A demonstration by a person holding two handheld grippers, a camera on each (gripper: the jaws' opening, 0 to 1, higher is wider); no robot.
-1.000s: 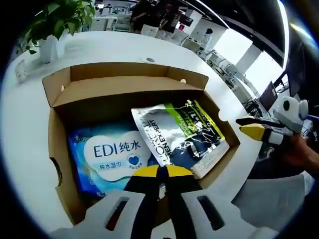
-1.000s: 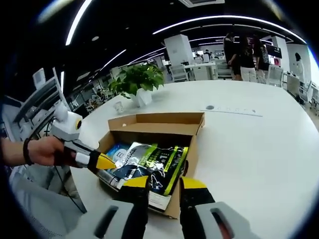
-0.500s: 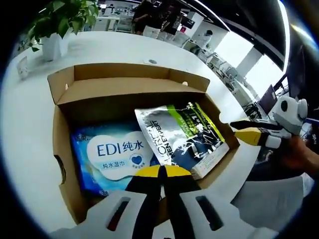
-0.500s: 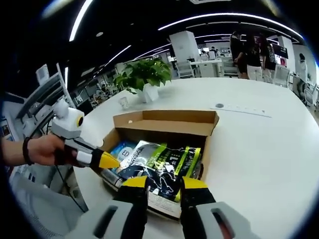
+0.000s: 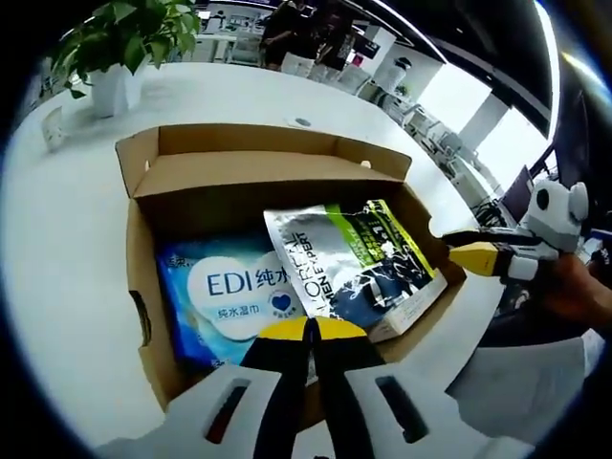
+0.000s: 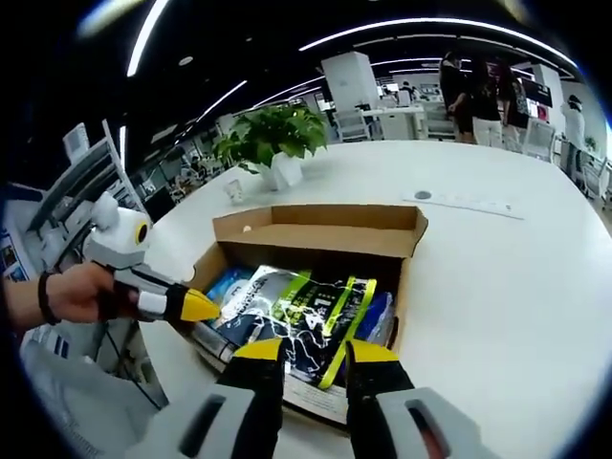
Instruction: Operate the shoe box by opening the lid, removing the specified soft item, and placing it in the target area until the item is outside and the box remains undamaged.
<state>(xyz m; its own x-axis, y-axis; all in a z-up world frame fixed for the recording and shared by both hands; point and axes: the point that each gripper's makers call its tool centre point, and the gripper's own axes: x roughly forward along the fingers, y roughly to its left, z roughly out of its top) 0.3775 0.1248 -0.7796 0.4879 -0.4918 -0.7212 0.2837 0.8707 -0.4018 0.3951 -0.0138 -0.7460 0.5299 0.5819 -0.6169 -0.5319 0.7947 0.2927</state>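
wipes pack (image 5: pixel 229 296) half under pouch (image 5: pixel 354 263) (box (image 5: pixel 143 277) open)

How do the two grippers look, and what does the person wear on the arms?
Both grippers share one design: white bodies with dark slots, black jaws and yellow tips. The left gripper and right gripper show this close up. Seen from the side, each has a white rounded housing above a tapered yellow tip. The hand on the left gripper has a dark band at the wrist. Light clothing shows below.
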